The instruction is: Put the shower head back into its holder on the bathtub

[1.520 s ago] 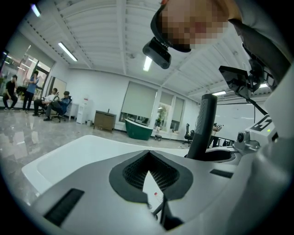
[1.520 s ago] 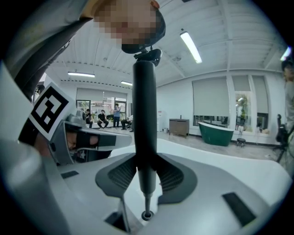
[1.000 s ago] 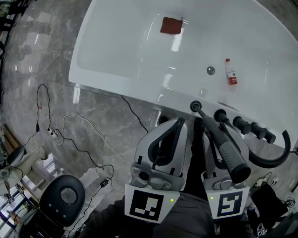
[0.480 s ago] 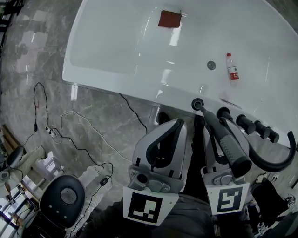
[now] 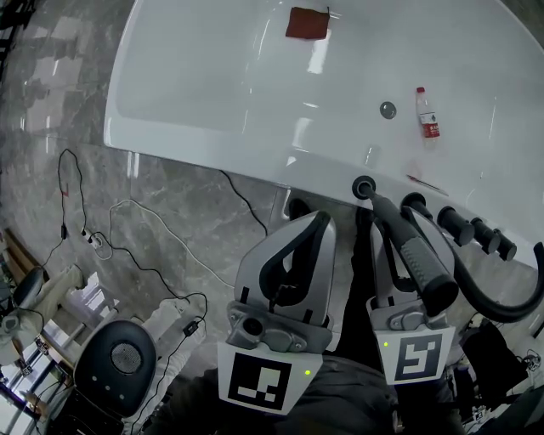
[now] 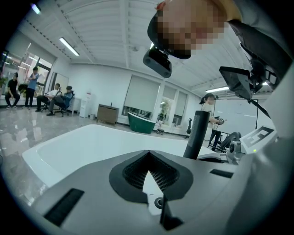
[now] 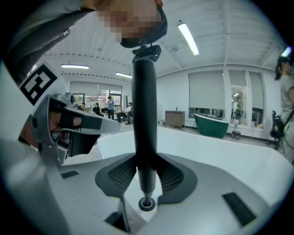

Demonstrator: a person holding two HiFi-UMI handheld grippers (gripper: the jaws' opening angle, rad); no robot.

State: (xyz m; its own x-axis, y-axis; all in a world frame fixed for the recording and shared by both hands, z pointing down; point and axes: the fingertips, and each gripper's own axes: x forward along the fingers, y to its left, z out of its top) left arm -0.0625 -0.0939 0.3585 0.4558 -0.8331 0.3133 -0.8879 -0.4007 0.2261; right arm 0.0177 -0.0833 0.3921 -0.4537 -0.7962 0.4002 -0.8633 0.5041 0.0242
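The dark shower head (image 5: 416, 263) is a long handle with its black hose (image 5: 501, 307) curving off to the right. My right gripper (image 5: 393, 228) is shut on the handle, which stands upright between the jaws (image 7: 146, 158). The shower head (image 7: 145, 110) has its lower tip at the round holder (image 7: 146, 203) on the white bathtub's rim (image 5: 323, 183). How deep it sits I cannot tell. In the head view the holder (image 5: 364, 187) lies just beyond the right gripper. My left gripper (image 5: 319, 221) hovers beside it, shut (image 6: 149, 153) on nothing.
Black tap knobs (image 5: 459, 226) line the rim to the right of the holder. Inside the tub lie a red cloth (image 5: 306, 23), a water bottle (image 5: 427, 115) and the drain (image 5: 388, 109). Cables (image 5: 127, 229) trail over the marble floor, and a chair (image 5: 115, 365) stands at the lower left.
Both grippers have sunk a little toward the tub rim, the right one carrying the shower head. Its tip stays at the holder ring.
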